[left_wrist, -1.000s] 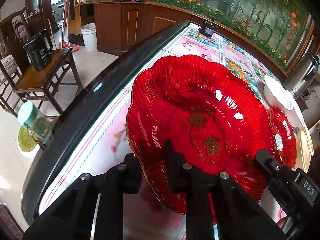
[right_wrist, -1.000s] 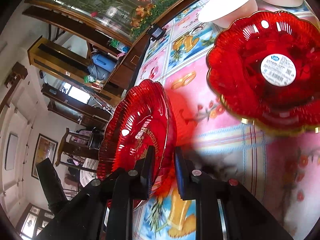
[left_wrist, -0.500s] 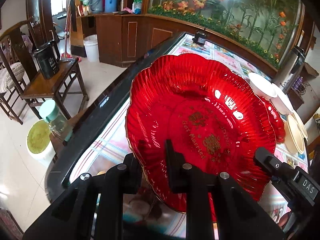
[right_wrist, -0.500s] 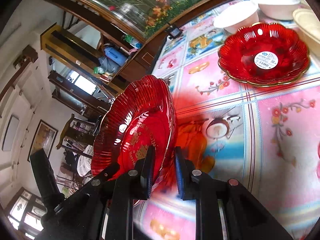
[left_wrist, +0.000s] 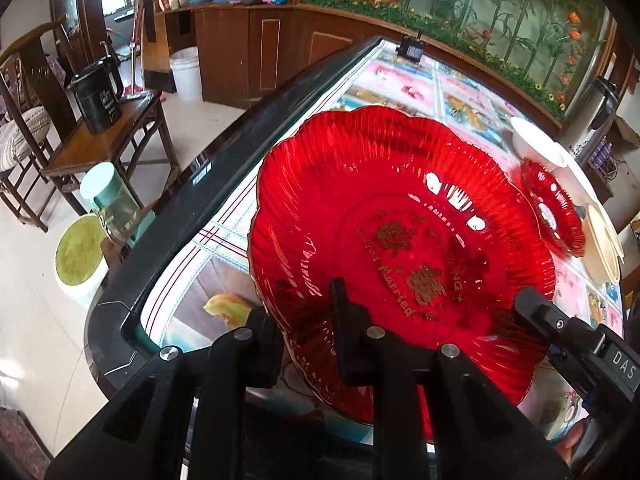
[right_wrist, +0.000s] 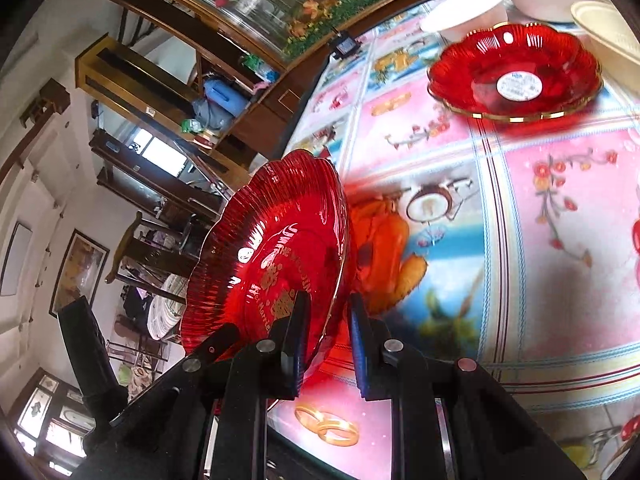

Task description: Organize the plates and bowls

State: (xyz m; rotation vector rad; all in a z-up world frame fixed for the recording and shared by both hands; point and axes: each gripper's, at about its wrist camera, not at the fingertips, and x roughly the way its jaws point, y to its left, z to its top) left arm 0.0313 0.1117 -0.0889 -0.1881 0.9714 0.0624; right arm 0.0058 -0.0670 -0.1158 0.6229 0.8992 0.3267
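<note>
Gripping the big red plate (left_wrist: 400,248) from two sides, we have both grippers closed onto its scalloped rim. Our left gripper (left_wrist: 308,344) pinches the near edge: one finger (left_wrist: 348,336) lies on the plate's inner face, the other (left_wrist: 260,344) sits under the rim, with only the plate's thickness between them. Our right gripper (right_wrist: 326,336) clamps the same plate (right_wrist: 272,256) likewise, one pad on the gold-lettered face and one behind, the gap narrow.

The plate is lifted clear of the table (left_wrist: 224,224), tilted, over the table's near corner. In the left wrist view the right gripper's black body enters at 4 o'clock, meeting the plate rim there. In the right wrist view the left gripper's dark body shows at 8 o'clock, beyond the plate.

The left wrist view shows the plate's full face with gold "Married" lettering. At 2 o'clock from it, a smaller red dish (left_wrist: 554,212) rests on the tablecloth, touching or just beside a white bowl (left_wrist: 536,144) and near a cream plate (left_wrist: 600,248).

The right wrist view sees the held plate nearly edge-on, and gives a clearer look at the smaller red dish (right_wrist: 516,76) at 1 o'clock: upright, white round sticker inside, well apart from the held plate. Two white bowls (right_wrist: 464,12) sit just behind it.
</note>
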